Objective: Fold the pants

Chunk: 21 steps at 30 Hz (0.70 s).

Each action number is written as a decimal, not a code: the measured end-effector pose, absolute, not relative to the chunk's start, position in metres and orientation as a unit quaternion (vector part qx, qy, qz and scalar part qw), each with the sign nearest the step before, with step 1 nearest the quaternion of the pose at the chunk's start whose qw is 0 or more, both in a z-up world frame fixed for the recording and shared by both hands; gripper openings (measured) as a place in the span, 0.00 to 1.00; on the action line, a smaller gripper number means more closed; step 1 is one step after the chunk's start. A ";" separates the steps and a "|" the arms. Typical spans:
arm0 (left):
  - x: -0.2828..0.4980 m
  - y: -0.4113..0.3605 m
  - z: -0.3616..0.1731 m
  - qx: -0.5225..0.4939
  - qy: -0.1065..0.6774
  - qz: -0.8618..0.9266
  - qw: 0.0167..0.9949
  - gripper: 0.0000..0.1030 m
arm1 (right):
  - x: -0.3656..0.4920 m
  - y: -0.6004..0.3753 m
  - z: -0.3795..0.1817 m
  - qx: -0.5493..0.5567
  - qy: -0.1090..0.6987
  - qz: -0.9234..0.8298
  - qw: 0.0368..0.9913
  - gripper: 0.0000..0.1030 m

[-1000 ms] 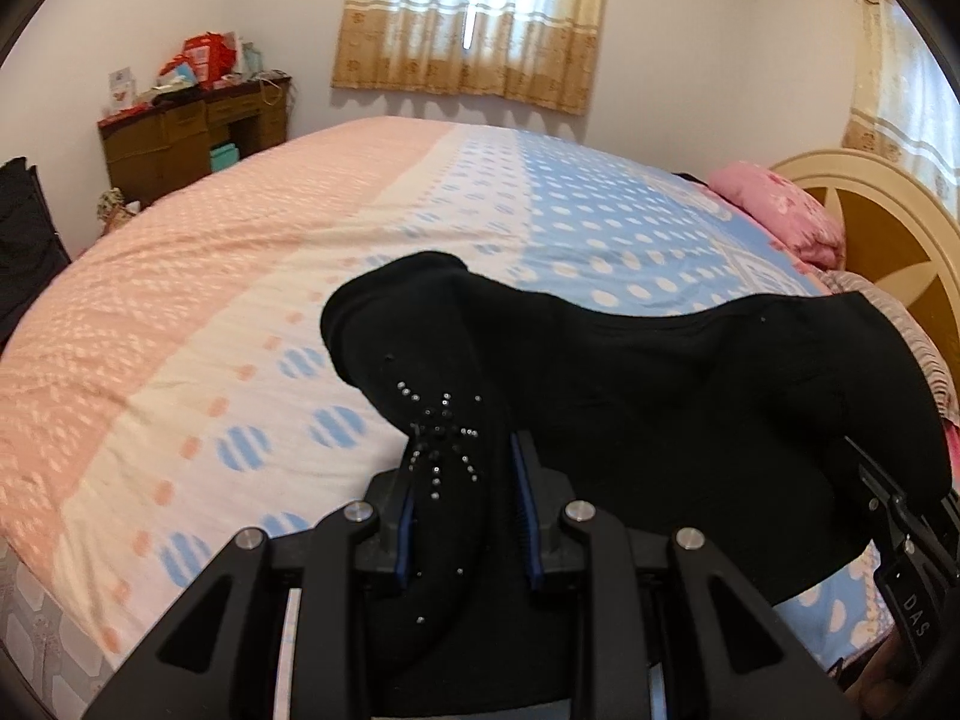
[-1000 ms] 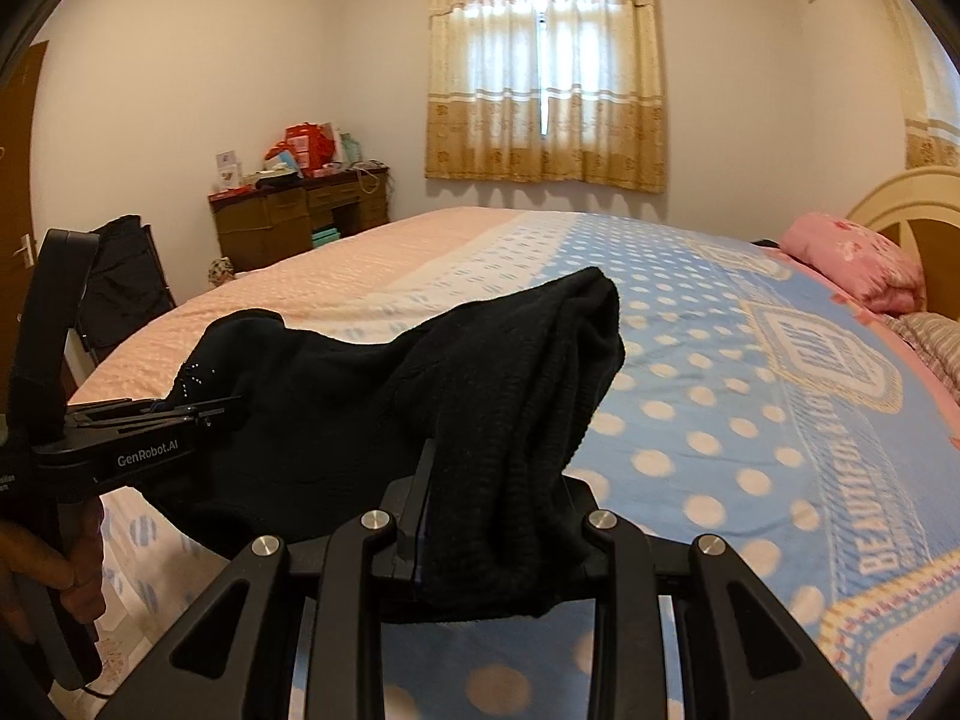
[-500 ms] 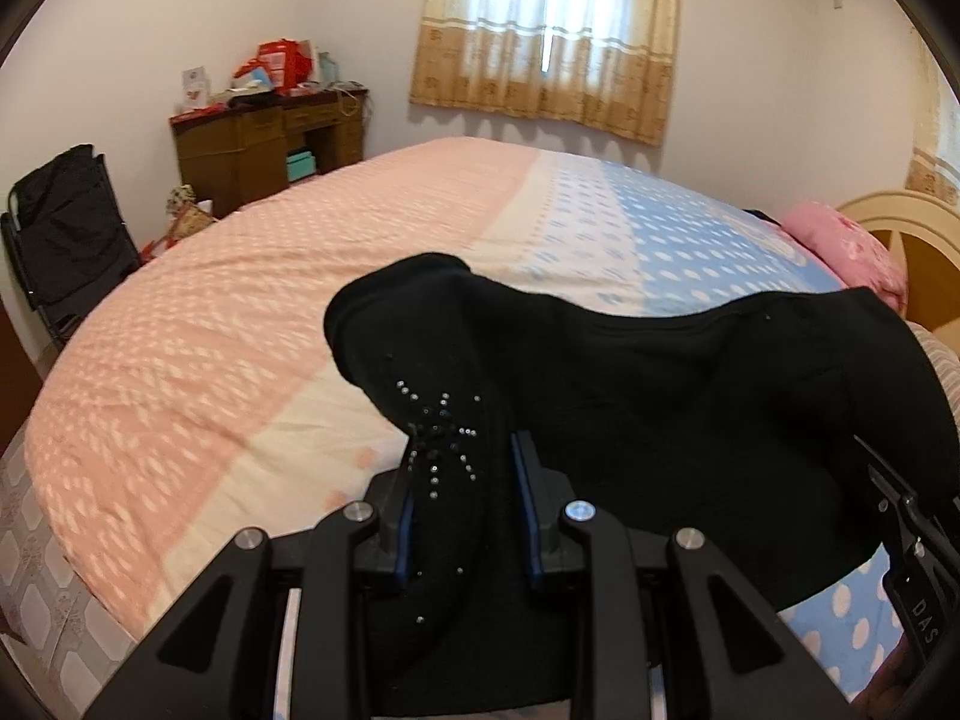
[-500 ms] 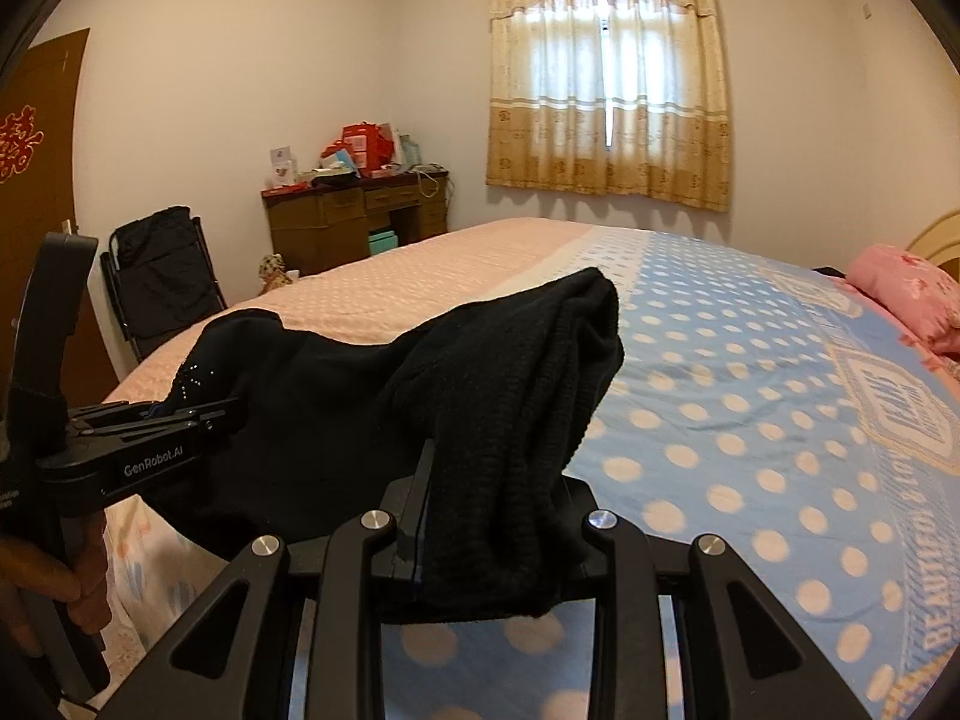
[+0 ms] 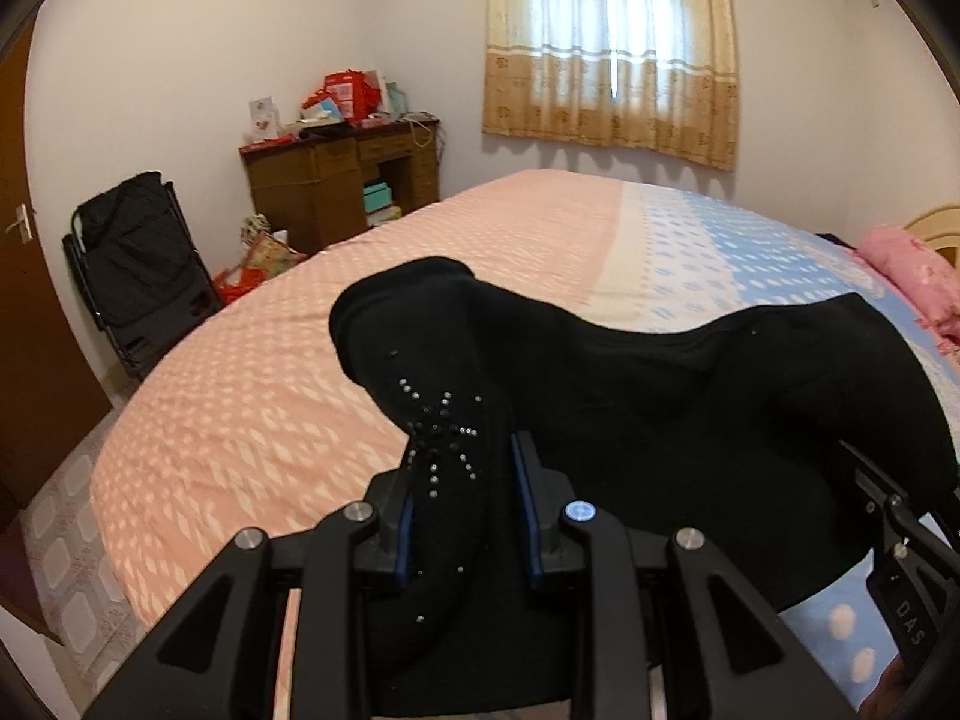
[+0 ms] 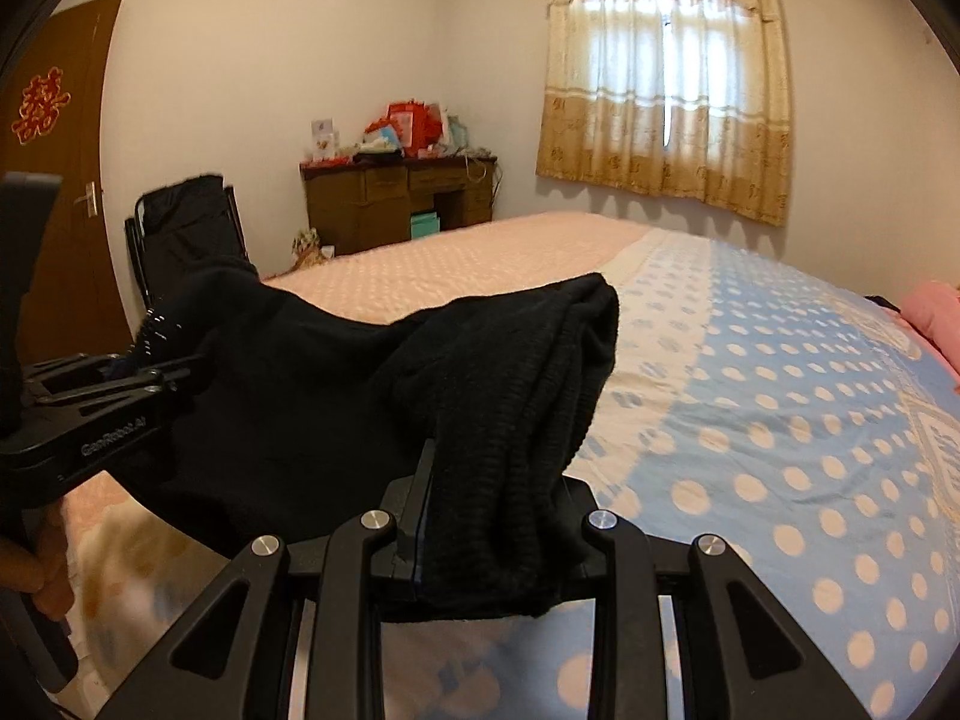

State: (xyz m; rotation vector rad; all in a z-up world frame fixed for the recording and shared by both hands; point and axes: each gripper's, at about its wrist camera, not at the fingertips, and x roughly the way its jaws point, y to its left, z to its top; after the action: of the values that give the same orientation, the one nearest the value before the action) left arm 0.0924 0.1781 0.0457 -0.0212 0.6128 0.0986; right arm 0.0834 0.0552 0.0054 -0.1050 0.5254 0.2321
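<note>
Black pants [image 5: 660,408] hang stretched in the air between my two grippers, above the bed. My left gripper [image 5: 465,480] is shut on one end, where small rhinestones dot the cloth. My right gripper [image 6: 492,504] is shut on the other end, a bunched ribbed part of the pants [image 6: 528,396]. In the right wrist view the left gripper [image 6: 144,372] shows at the left edge, a hand below it. The right gripper's black frame [image 5: 900,546] peeks in at the lower right of the left wrist view.
The bed [image 5: 540,228] has a pink, cream and blue dotted cover. A pink pillow [image 5: 906,270] and a cream headboard lie at the right. A cluttered brown desk [image 5: 342,192], a black folding chair [image 5: 138,264], a brown door [image 6: 66,168] and a curtained window [image 6: 666,78] stand beyond.
Both grippers have swung to the left with the pants held between them. The desk, chair and door have come further into view. The grips have not changed.
</note>
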 end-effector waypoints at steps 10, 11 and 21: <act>0.136 0.185 0.002 0.007 0.358 0.053 0.932 0.28 | 0.147 0.052 -0.055 -0.072 0.360 0.106 0.924 0.29; 0.137 0.184 -0.002 0.014 0.360 0.053 0.931 0.29 | 0.147 0.050 -0.054 -0.071 0.361 0.108 0.924 0.29; 0.121 0.216 0.003 0.044 0.358 0.125 0.924 0.90 | 0.153 0.038 -0.056 -0.043 0.375 0.111 0.919 0.48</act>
State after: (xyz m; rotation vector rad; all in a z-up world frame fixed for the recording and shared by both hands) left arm 0.1208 0.2161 0.0031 0.0905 0.7344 0.2566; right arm 0.1527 0.0383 -0.0560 -0.0882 0.7704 0.2280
